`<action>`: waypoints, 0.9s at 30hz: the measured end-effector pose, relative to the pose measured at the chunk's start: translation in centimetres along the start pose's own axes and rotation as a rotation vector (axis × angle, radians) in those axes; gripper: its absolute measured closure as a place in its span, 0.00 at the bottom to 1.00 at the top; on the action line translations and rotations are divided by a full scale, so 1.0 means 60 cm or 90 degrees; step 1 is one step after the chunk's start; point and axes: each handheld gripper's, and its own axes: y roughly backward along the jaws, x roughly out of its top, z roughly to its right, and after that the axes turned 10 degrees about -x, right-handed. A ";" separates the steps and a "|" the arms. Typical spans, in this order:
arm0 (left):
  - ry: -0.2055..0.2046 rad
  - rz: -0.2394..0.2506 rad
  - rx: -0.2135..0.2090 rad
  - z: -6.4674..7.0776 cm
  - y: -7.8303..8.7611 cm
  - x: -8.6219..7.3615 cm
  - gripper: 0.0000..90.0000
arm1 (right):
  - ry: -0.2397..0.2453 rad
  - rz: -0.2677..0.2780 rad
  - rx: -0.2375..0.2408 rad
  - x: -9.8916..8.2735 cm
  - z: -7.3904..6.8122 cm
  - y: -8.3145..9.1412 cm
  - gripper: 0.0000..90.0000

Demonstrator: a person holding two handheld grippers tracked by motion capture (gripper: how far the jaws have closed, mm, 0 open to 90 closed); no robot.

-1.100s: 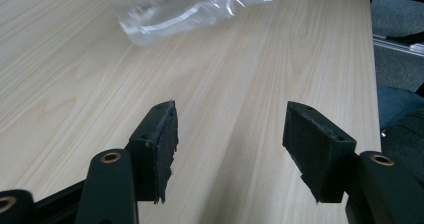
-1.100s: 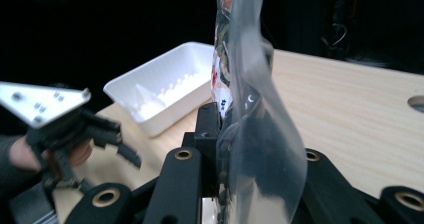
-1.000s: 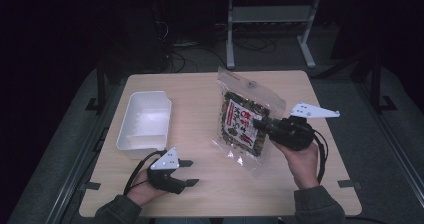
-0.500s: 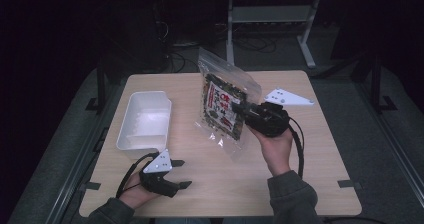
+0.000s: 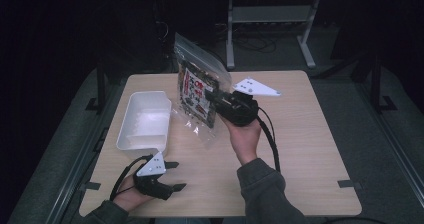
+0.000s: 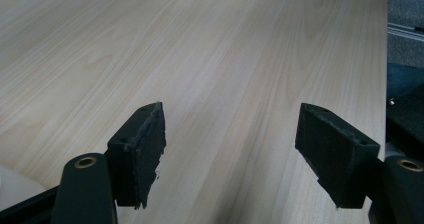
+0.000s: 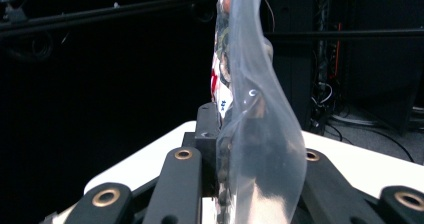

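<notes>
The bag [image 5: 197, 96] — a clear pouch with a printed, dark-speckled pack inside — hangs in the air above the far middle of the desk [image 5: 310, 149], held edge-on and a little tilted. The right gripper [image 5: 212, 98] has its jaws closed on the bag's side edge; in the right gripper view the film [image 7: 250, 134] rises straight up from between the jaws, so the grip looks firm. The tray [image 5: 145, 121], white and empty, sits on the desk at about nine o'clock from the bag, just beside its lower corner but not touching it.

The left gripper [image 5: 172, 176] rests low at the desk's near left, at about seven o'clock from the bag and just near of the tray. Its jaws stand wide apart with nothing between them, only bare wood ahead in the left gripper view [image 6: 230, 134].

The step in hand looks like the carry — the bag is lifted and seems headed for the tray. The next move would call for swinging it further toward nine o'clock until it is over the tray, laying it flat as it lowers so the loose bottom corner does not catch the rim, then parting the jaws.
</notes>
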 end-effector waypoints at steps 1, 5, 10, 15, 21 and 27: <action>-0.002 0.001 0.000 0.000 0.001 0.000 0.31 | 0.002 0.003 -0.003 0.001 -0.005 -0.006 0.83; 0.005 0.001 0.001 -0.001 0.005 -0.004 0.31 | 0.000 0.008 -0.011 0.003 -0.022 -0.030 0.83; 0.013 -0.001 0.003 -0.002 0.012 -0.012 0.30 | -0.002 0.009 -0.013 0.002 -0.038 -0.059 0.83; 0.016 -0.003 0.005 -0.001 0.017 -0.017 0.30 | -0.009 0.008 -0.001 0.002 -0.054 -0.091 0.83; 0.015 -0.007 0.013 0.000 0.028 -0.027 0.30 | 0.004 0.015 -0.010 0.003 -0.078 -0.124 0.83; 0.024 -0.008 0.023 0.000 0.038 -0.038 0.30 | -0.001 0.014 -0.012 -0.002 -0.094 -0.157 0.83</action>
